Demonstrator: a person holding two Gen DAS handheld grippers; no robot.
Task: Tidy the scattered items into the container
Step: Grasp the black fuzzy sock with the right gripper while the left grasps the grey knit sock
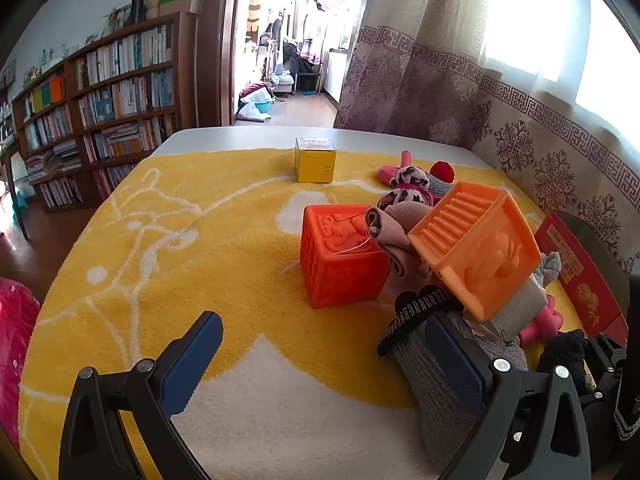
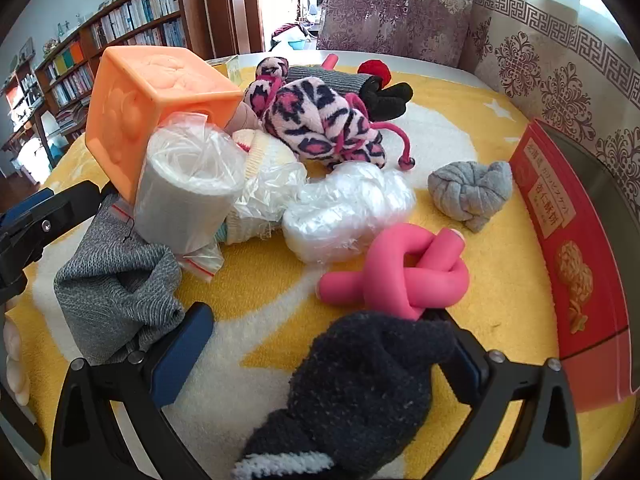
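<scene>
A yellow-and-white towel (image 2: 480, 280) covers your worktop. The dark fuzzy sock (image 2: 360, 392) lies at its near edge between your spread right tongs (image 2: 324, 352), unpinched: light, limp, so take its bunched middle. Left tongs (image 1: 324, 360) gape empty.

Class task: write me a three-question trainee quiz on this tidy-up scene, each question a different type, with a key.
1. True or false: the right tool is open with a dark sock between its fingers.
2. Which lies nearest the red box? A) grey knotted sock B) leopard plush C) yellow box
3. Fill in: the pink foam tube is tied in a ____.

Key: 1 true; 2 A; 3 knot.
</scene>
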